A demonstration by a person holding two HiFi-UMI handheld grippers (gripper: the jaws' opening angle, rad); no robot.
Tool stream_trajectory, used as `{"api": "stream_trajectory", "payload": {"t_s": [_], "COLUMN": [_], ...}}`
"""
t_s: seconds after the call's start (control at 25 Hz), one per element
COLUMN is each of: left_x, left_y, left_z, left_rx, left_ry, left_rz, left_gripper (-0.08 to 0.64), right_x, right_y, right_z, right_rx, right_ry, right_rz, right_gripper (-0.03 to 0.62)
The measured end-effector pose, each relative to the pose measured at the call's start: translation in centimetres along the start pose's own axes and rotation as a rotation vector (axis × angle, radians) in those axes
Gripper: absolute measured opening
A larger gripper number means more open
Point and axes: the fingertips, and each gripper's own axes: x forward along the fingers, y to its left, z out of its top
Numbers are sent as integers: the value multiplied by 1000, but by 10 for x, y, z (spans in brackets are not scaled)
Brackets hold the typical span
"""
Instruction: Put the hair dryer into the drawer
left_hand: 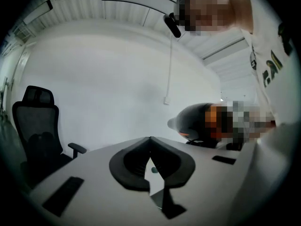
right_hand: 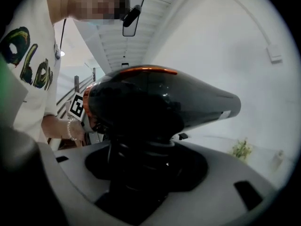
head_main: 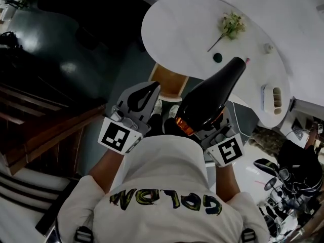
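A black hair dryer [head_main: 210,95] with an orange ring at its rear is held up in front of me, nozzle pointing toward the white table [head_main: 177,29]. My right gripper [head_main: 216,129] is shut on its handle. In the right gripper view the dryer body [right_hand: 160,102] fills the middle and the handle drops between the jaws of the right gripper [right_hand: 141,173]. My left gripper [head_main: 153,86] is beside it on the left, shut, with nothing in it; its tips meet in the left gripper view [left_hand: 150,138], where the dryer [left_hand: 195,121] shows at right. No drawer is in view.
On the table lie a flower sprig [head_main: 230,24], a small dark round thing [head_main: 217,57] and a white holder [head_main: 273,99]. A wooden seat [head_main: 169,81] stands under the table's edge. Dark wooden steps [head_main: 45,120] are at left. A black office chair [left_hand: 40,126] stands by a white wall.
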Motion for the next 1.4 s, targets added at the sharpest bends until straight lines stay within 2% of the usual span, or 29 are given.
{"api": "stream_trajectory", "payload": {"t_s": [0.2, 0.64, 0.88, 1.4], "left_x": [1, 6, 1, -3], "left_y": [14, 25, 36, 54], "left_z": [-44, -125, -168, -245], "left_rx": [-32, -105, -159, -190], "left_ry": [57, 179, 247, 348], "left_rz": [7, -15, -10, -14], "left_gripper": [11, 11, 11, 11], "right_x": [18, 40, 51, 71], "right_y": [17, 49, 67, 85], "right_z": [-50, -129, -164, -229], "right_rx": [29, 131, 178, 287], "right_ry": [113, 266, 346, 512], "right_rz": [119, 351, 473, 698], "right_gripper": [272, 270, 270, 270]}}
